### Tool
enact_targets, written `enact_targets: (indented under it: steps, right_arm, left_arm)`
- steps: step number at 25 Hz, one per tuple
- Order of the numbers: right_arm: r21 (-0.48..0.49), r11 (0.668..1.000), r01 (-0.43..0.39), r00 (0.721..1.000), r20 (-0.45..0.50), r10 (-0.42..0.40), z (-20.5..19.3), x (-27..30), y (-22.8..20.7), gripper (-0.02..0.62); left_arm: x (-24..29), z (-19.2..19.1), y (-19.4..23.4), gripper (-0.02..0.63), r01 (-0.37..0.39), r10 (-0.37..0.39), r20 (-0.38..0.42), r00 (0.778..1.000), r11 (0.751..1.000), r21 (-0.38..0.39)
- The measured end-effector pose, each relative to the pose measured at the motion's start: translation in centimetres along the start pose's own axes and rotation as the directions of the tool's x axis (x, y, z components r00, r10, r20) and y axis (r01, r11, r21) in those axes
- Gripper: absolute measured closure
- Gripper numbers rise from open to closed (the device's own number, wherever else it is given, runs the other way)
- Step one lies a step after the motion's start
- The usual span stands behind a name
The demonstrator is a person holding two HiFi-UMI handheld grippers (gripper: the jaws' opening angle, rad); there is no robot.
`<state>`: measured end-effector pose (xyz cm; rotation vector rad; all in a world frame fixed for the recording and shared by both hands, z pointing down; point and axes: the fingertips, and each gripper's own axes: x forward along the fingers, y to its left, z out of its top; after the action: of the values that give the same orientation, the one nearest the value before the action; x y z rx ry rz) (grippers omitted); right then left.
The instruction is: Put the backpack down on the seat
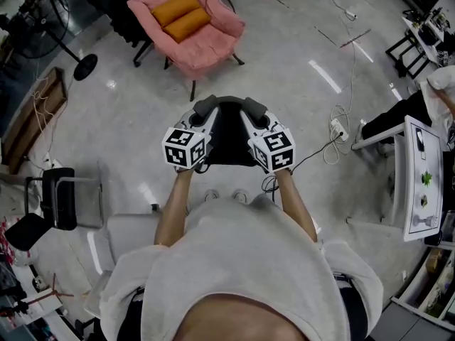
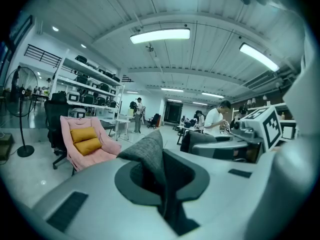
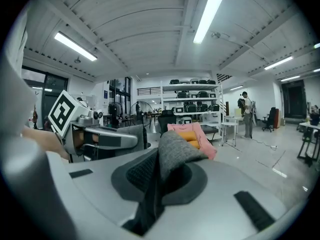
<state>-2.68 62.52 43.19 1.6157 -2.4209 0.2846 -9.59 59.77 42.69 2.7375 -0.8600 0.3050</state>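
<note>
Grey woven strap (image 2: 150, 156): pinched between the jaws of the left gripper (image 2: 162, 184). The jaws are drawn almost together on the fabric, and a fold is stood up above them.
Second grey strap (image 3: 175, 159): clamped in the same manner by the right gripper (image 3: 155, 184). The jaws are all but closed on the cloth, and a rounded fold is raised over them.
Backpack (image 1: 229, 141): black, hung by its straps between the two grippers. It is carried in front of the person and above the floor (image 1: 128, 119), and has not been set on the seat.
Pink chair (image 1: 210, 55): low and padded, on dark legs. It is placed ahead of the grippers, well apart from the backpack, and is seen in both gripper views.
Orange cushions (image 1: 181, 14): two, laid side by side against the chair's back.
Marker cubes: one is borne on each gripper, left (image 1: 185, 148) and right (image 1: 274, 150), just above the person's hands.
Floor: pale and glossy. A power strip (image 1: 338, 126) and loose cables are spread on it at the right.
Standing fan (image 1: 85, 67): dark, with a round base, set at the upper left near the chair.
White table (image 1: 419, 222): found at the right edge, with small items arranged on it.
</note>
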Motion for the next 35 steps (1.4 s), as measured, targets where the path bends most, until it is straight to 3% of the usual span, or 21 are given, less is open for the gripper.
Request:
enact_targets:
  steps: [15,35]
  right_arm:
    - [0.032,0.999,0.029,0.999,-0.029,-0.028,-1.5,2.3,-5.3,0.566]
    - [0.032,0.992,0.120,0.991,-0.065,-0.118,5.9,25.5,-15.8,0.566]
  left_arm:
    - [6.1,-1.2,0.9,0.575,0.042,-0.044,-0.047,0.998,0.999,-0.030]
    - [20.6,7.0,21.8,0.575,0.134,-0.135,-0.015,0.991,0.989,-0.065]
